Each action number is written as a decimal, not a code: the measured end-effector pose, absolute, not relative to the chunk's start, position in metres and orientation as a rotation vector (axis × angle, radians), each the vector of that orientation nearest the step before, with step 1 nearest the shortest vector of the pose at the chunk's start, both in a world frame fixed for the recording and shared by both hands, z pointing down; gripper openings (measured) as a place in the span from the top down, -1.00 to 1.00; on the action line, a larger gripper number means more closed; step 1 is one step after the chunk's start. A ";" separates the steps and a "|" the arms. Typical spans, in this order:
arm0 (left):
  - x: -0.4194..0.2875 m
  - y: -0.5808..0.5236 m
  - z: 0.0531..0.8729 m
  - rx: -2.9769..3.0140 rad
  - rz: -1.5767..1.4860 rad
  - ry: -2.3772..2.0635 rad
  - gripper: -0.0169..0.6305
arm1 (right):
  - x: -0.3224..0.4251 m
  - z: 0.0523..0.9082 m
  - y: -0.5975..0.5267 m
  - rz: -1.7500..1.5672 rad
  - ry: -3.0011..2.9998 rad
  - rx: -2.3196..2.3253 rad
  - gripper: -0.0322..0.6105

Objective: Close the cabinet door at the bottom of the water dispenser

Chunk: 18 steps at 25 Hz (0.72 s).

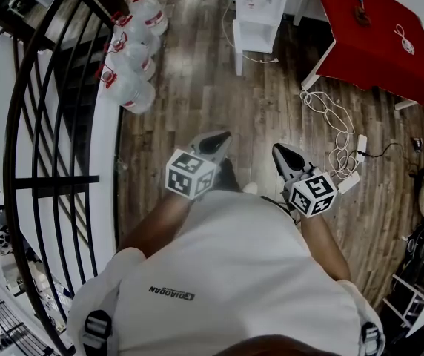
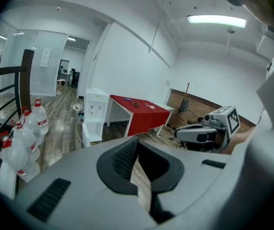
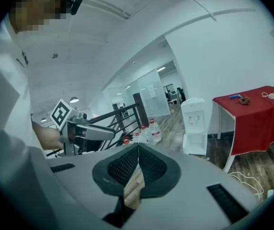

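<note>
While water bottles [image 1: 132,47] cluster by the railing [image 1: 56,183] at far left, the left hand-held gripper [image 1: 216,136] hangs with jaws together, empty. Well beyond it stands the water dispenser [image 1: 260,6], its bottom cabinet door [image 1: 238,47] swung open. The right hand-held gripper [image 1: 279,150] is likewise closed on nothing. A red table [image 1: 375,43] sits at far right.

floor: dark wood planks [image 1: 197,87], white cables [image 1: 330,117] loose on it | walls: white [image 2: 132,56], brick strip [image 2: 199,107] low at far end | furniture: red-covered table [image 1: 375,35] | edge: black railing [image 1: 41,162] | beyond: glass partition [image 2: 41,61] | light: ceiling tube lamp [image 2: 217,20] lit
</note>
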<state>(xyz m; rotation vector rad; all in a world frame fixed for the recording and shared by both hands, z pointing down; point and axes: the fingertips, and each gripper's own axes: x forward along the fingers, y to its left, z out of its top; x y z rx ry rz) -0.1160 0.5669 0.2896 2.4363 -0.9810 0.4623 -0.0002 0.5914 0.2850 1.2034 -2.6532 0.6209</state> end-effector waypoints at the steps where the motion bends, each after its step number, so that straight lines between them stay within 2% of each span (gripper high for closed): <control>1: -0.116 0.565 0.290 2.439 0.472 -0.984 0.96 | -0.001 0.286 0.590 0.621 -2.651 1.202 0.84; 18: -0.138 0.459 0.308 2.411 0.540 -0.980 0.96 | -0.005 0.298 0.483 0.704 -2.568 1.256 0.84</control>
